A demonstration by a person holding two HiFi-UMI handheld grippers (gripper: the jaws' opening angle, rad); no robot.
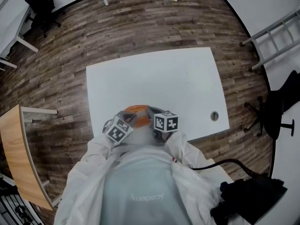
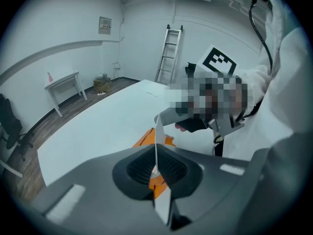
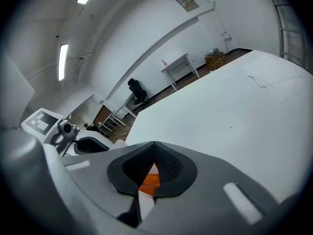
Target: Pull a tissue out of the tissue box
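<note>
An orange tissue box (image 1: pixel 135 108) sits at the near edge of the white table (image 1: pixel 154 74), just in front of the person. My left gripper (image 1: pixel 127 120) is at the box's left and my right gripper (image 1: pixel 150 112) at its right, both tips over it. In the left gripper view the jaws of the left gripper (image 2: pixel 156 153) are shut above the orange box (image 2: pixel 145 139). A thin white sliver (image 2: pixel 156 129) stands up along their seam; I cannot tell whether it is a tissue. The right gripper (image 3: pixel 154 153) has its jaws together, with the orange box (image 3: pixel 149 180) behind them.
A cable hole (image 1: pixel 214 116) is in the table near its right front corner. A wooden desk (image 1: pixel 18 153) stands to the left. A ladder (image 1: pixel 274 36) and an office chair (image 1: pixel 281 107) are at the right, a black bag (image 1: pixel 248 196) on the floor.
</note>
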